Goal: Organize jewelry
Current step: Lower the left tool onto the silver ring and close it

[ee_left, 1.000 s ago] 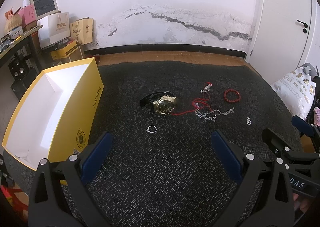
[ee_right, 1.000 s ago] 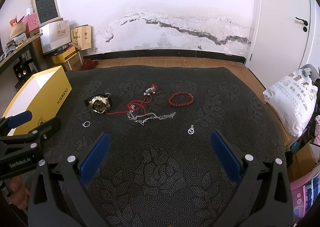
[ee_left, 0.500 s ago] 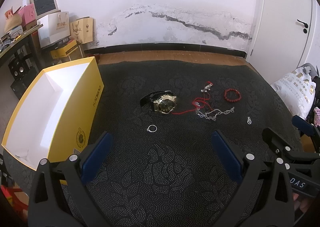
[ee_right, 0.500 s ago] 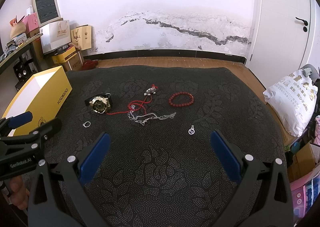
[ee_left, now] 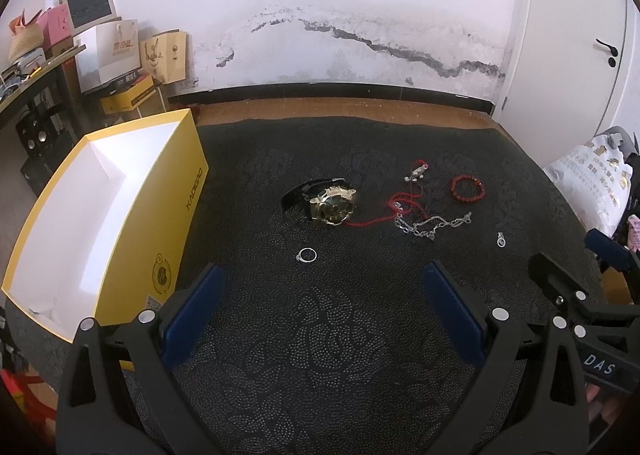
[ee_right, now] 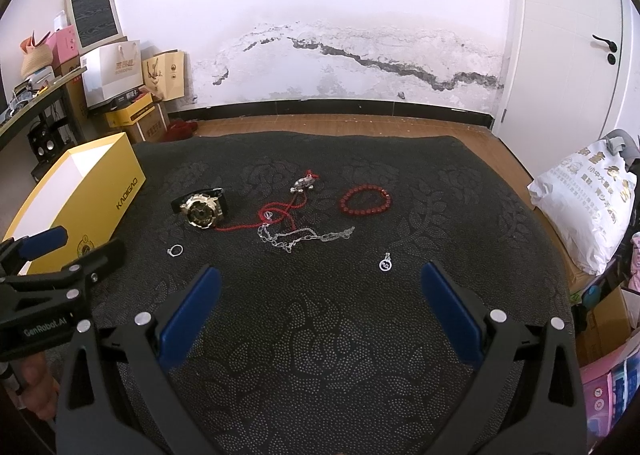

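Observation:
Jewelry lies on a dark patterned cloth [ee_left: 320, 355]: a gold watch [ee_left: 333, 207] with a black strap, a red cord necklace [ee_left: 404, 203] with a silver pendant, a silver chain [ee_left: 432, 223], a red bead bracelet [ee_left: 468, 189], a silver ring [ee_left: 307, 255] and a small silver charm [ee_left: 500, 241]. An open yellow box [ee_left: 104, 215] with a white inside stands at the left. My left gripper [ee_left: 320, 287] is open and empty, short of the ring. My right gripper [ee_right: 318, 287] is open and empty, short of the charm [ee_right: 385, 263] and chain [ee_right: 304, 237].
A white printed bag [ee_right: 584, 207] sits past the cloth's right edge. Boxes and paper bags [ee_left: 120, 55] are stacked at the back left by a dark shelf. A wood floor strip and a cracked white wall lie behind. A white door [ee_right: 580, 35] is at the right.

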A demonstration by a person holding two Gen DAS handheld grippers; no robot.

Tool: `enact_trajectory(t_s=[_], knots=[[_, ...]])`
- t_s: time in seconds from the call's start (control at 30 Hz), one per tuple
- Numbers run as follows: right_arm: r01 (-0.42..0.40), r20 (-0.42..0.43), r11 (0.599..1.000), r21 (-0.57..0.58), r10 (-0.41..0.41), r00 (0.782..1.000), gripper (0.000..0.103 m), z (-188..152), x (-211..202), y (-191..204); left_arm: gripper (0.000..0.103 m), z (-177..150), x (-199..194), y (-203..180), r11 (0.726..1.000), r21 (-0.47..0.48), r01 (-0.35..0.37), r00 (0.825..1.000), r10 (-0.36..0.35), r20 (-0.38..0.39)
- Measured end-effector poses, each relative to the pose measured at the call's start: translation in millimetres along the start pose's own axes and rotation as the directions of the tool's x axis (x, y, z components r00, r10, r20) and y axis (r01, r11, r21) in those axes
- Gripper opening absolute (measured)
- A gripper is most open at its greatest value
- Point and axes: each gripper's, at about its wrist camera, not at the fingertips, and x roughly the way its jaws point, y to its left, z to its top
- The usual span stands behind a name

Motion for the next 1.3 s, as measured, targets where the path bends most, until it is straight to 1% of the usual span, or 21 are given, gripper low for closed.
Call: enact_trajectory(t_s=[0.1,0.2,0.37,0.43,0.53,0.67,0.73,0.8,0.83,0.9,0.93,1.0,1.13,1.2,1.23,1.27,1.3], knots=[[0.004,0.002,1.000,0.004,-0.004,1.000,0.097,1,0,-1,0.097,1,1,7,1.000,-0.004,0.025,1.000,-0.025,-0.003],[0.005,0.001,1.000,0.009,-0.005,1.000,0.097,1,0,-1,0.097,1,9,16,0.999,-0.028,0.025,0.999,-0.025,-0.023],[-0.002,0.000,1.000,0.017,0.002,1.000,0.097,4,1,-2,0.097,1,33,32,0.996,-0.086,0.034,0.995,-0.042,-0.096],[-0.008,-0.002,1.000,0.025,0.008,1.000,0.097,5,1,-5,0.097,3,42,33,0.996,-0.086,0.032,0.993,-0.041,-0.110],[-0.024,-0.009,0.999,0.041,0.024,1.000,0.097,8,3,-7,0.097,4,59,35,0.996,-0.083,0.011,0.992,-0.021,-0.123],[-0.045,-0.024,0.998,0.050,0.046,0.999,0.097,10,7,-9,0.097,-7,93,26,0.999,-0.044,0.012,0.986,-0.019,-0.168],[-0.056,-0.031,0.996,0.064,0.058,0.998,0.097,12,9,-11,0.097,-10,109,26,0.999,-0.041,0.002,0.983,-0.010,-0.184],[-0.066,-0.036,0.994,0.083,0.069,0.997,0.097,14,10,-15,0.097,-12,123,28,0.999,-0.049,-0.004,0.985,-0.004,-0.173],[-0.070,-0.034,0.994,0.089,0.073,0.997,0.097,15,10,-17,0.097,-13,130,29,0.999,-0.042,-0.012,0.986,0.005,-0.165],[-0.075,-0.032,0.993,0.094,0.079,0.996,0.097,17,9,-18,0.097,-18,145,29,0.999,-0.012,-0.029,0.983,0.027,-0.179],[-0.078,-0.030,0.992,0.099,0.082,0.996,0.097,19,9,-20,0.098,-19,145,26,0.999,0.012,-0.036,0.989,0.037,-0.142],[-0.082,-0.030,0.991,0.110,0.086,0.996,0.097,20,9,-23,0.098,-17,146,28,1.000,0.008,-0.024,0.989,0.025,-0.148],[-0.096,-0.032,0.985,0.142,0.101,0.994,0.097,23,9,-32,0.097,-16,145,28,0.999,0.026,-0.021,0.989,0.024,-0.145],[-0.101,-0.034,0.982,0.159,0.107,0.994,0.097,24,11,-37,0.085,-16,144,26,0.999,0.035,-0.011,0.991,0.016,-0.130],[-0.105,-0.035,0.980,0.169,0.112,0.993,0.097,24,11,-39,0.065,-15,142,23,0.999,0.050,-0.011,0.993,0.016,-0.115],[-0.107,-0.036,0.979,0.173,0.115,0.993,0.097,24,11,-40,0.051,-14,140,18,0.997,0.072,-0.004,0.995,0.012,-0.103],[-0.109,-0.038,0.978,0.177,0.118,0.992,0.097,24,11,-41,0.047,-14,139,13,0.997,0.083,0.004,0.995,0.004,-0.100]])
